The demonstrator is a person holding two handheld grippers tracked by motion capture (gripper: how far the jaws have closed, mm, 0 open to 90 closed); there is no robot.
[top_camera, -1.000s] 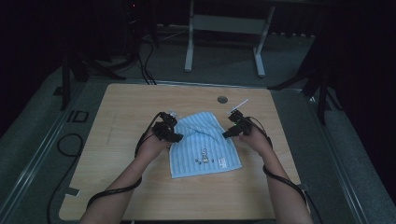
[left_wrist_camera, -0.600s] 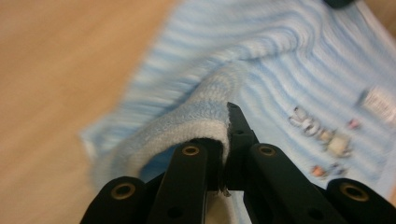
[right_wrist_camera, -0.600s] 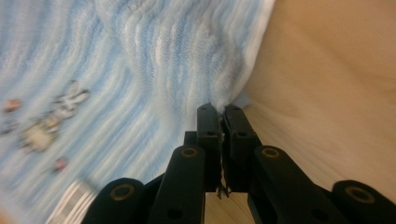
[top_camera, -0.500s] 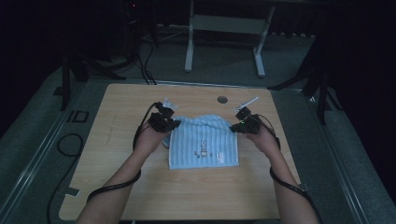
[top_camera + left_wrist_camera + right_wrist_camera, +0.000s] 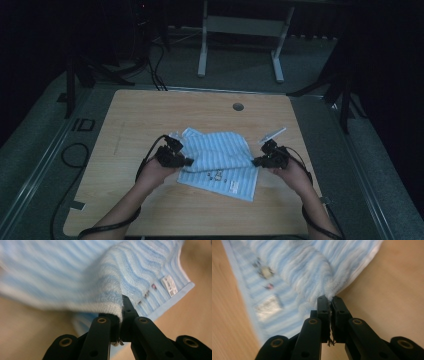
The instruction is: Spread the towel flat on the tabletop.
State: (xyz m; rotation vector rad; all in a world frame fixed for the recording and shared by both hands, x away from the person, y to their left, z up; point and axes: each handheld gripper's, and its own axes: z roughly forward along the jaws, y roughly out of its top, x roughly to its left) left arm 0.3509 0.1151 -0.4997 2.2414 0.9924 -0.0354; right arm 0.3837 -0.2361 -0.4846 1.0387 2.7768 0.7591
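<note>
A light blue striped towel (image 5: 220, 157) lies partly folded over itself in the middle of the wooden table (image 5: 150, 115). My left gripper (image 5: 188, 161) is at the towel's left edge, shut on a corner of the towel (image 5: 110, 300). My right gripper (image 5: 256, 162) is at the towel's right edge, shut on the opposite corner of the towel (image 5: 317, 272). The pinched top layer is pulled toward me over the lower layer, whose white label (image 5: 233, 186) shows near the front. In each gripper view the black jaws meet with cloth caught between them.
A round grommet hole (image 5: 238, 106) sits in the table near its far edge. A white frame leg (image 5: 202, 45) stands on the floor beyond the table. Cables (image 5: 70, 150) lie on the floor at the left. Bare wood surrounds the towel.
Both grippers went from the towel's far corners outward and then toward me, closing on the cloth. The far half of the towel has been drawn over the near half.
</note>
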